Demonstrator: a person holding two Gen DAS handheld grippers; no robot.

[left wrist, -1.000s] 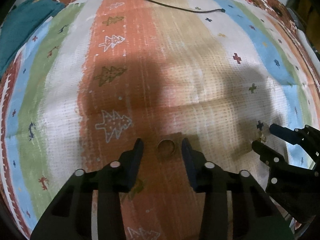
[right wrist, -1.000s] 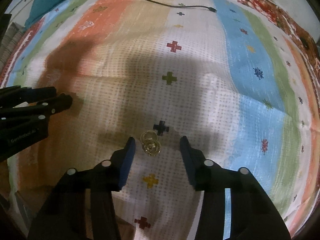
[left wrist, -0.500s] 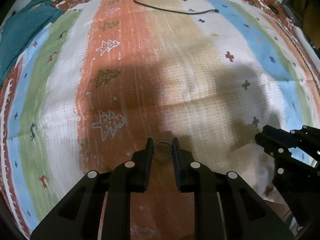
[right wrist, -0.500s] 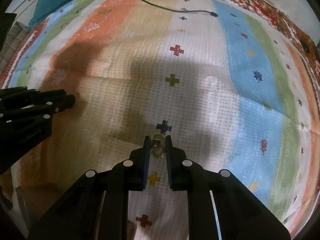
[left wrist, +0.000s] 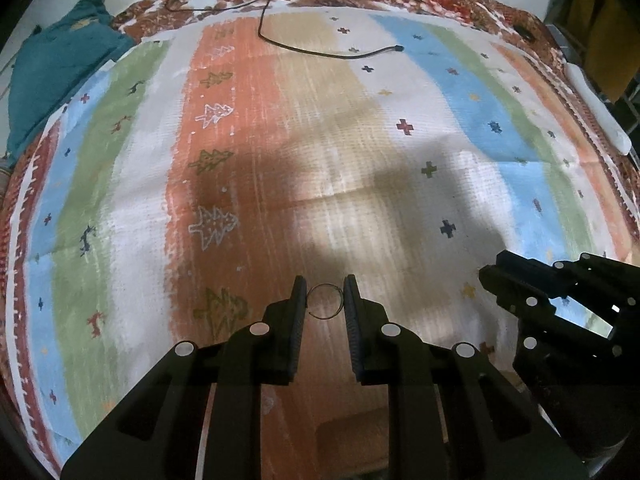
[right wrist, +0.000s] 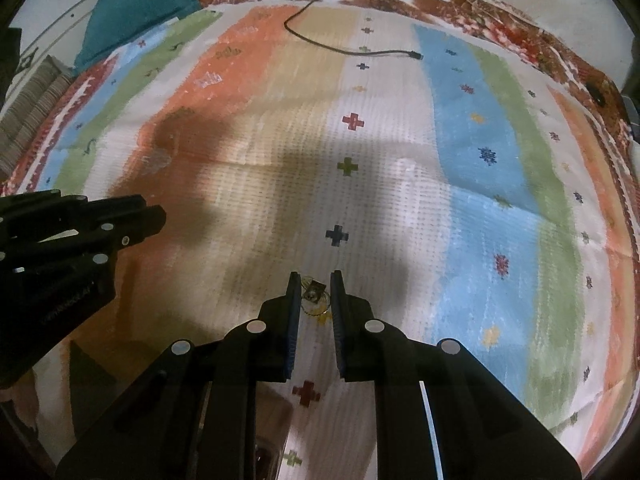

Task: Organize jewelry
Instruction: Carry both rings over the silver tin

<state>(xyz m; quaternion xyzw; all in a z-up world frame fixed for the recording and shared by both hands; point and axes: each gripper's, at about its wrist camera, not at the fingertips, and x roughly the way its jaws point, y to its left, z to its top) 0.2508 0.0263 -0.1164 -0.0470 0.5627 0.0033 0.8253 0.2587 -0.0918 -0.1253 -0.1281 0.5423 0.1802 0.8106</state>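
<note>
While left gripper (left wrist: 325, 300) pinches a ring (left wrist: 325, 301), right gripper (right wrist: 315, 294) clamps earrings (right wrist: 315, 298).

Left gripper (left wrist: 325, 294) points steeply down, clamped on a ring (left wrist: 325, 301); right gripper (right wrist: 315, 288) likewise, pinching earrings (right wrist: 315, 298).

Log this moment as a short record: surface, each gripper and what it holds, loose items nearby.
surface: striped patterned cloth spread flat
left gripper: shut on a thin wire ring, pinched at its sides
right gripper: shut on gold rings, a small linked cluster
gripper layout: side by side, both pointing steeply down at the cloth
loose items: black cable at the far end; teal fabric at the far left corner
</note>
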